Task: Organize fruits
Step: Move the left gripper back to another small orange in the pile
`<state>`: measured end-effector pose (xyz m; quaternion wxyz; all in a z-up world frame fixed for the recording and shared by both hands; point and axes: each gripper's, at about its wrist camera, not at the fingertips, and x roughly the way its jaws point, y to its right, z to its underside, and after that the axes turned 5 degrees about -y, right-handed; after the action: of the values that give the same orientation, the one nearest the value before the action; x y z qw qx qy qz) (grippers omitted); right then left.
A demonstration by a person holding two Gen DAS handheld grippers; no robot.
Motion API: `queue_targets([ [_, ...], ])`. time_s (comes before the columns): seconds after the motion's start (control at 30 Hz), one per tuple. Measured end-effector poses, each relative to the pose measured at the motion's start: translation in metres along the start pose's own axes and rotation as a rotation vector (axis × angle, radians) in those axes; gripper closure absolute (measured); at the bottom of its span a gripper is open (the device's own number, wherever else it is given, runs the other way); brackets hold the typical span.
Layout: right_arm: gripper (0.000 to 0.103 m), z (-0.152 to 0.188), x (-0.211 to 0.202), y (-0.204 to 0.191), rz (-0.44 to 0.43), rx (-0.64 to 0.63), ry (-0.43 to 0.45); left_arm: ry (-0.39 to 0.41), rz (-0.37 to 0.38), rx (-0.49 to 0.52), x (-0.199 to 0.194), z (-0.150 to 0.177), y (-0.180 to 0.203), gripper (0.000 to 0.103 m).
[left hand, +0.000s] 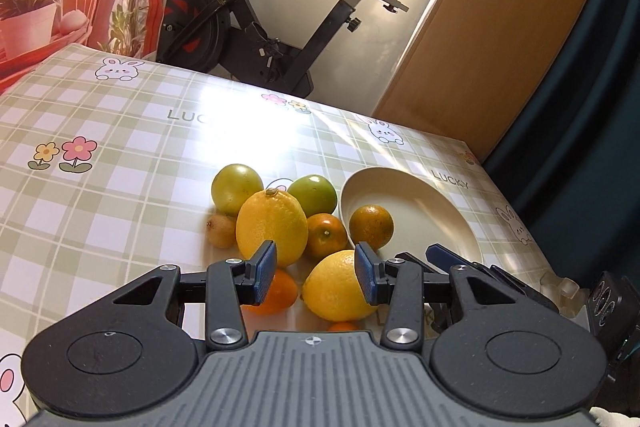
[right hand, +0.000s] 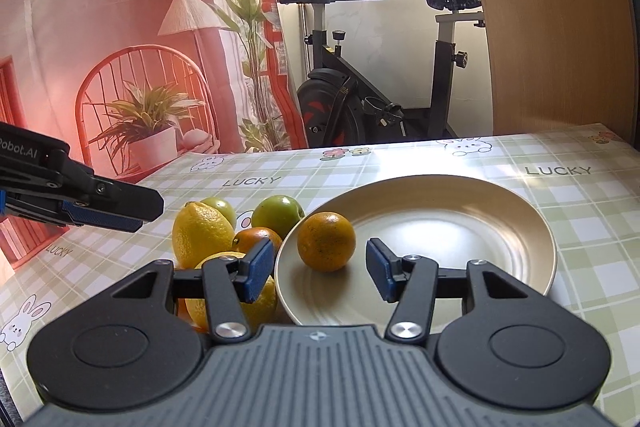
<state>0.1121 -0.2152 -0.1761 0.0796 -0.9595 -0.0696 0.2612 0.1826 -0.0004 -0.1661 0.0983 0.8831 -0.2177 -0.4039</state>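
Observation:
A cream plate (left hand: 436,215) (right hand: 472,227) lies on the checked tablecloth with one orange (left hand: 371,221) (right hand: 326,241) in it near its left rim. Left of the plate is a pile of fruit: two lemons (left hand: 272,223) (left hand: 334,287), two green fruits (left hand: 236,187) (left hand: 314,191), several small oranges (left hand: 326,235) and a small yellowish fruit (left hand: 220,230). My left gripper (left hand: 316,273) is open above the near lemon. My right gripper (right hand: 320,269) is open and empty, just in front of the orange in the plate. The left gripper (right hand: 112,211) also shows at the left of the right wrist view.
The table (left hand: 120,131) carries a green checked cloth with rabbits and flowers. Its far edge and right edge are close to the plate. An exercise bike (left hand: 260,27) stands behind the table. A wooden panel (left hand: 500,27) is at the right. A printed backdrop (right hand: 120,47) hangs at the left.

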Motion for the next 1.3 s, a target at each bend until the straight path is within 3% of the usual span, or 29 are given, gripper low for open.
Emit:
queue_targets([
  [0.47,0.048,0.014,-0.019,-0.019,-0.024,-0.048,-0.016,-0.025,0.008,-0.002,-0.004,0.022,-0.01,0.058],
  [0.7,0.048,0.022,-0.027,-0.037,-0.086,-0.118,-0.052,-0.039,0.012,-0.002,0.001,0.027,-0.009,0.058],
  [1.3,0.049,0.033,-0.001,-0.063,-0.168,-0.257,-0.19,-0.092,0.044,0.041,0.01,0.038,0.002,0.059],
])
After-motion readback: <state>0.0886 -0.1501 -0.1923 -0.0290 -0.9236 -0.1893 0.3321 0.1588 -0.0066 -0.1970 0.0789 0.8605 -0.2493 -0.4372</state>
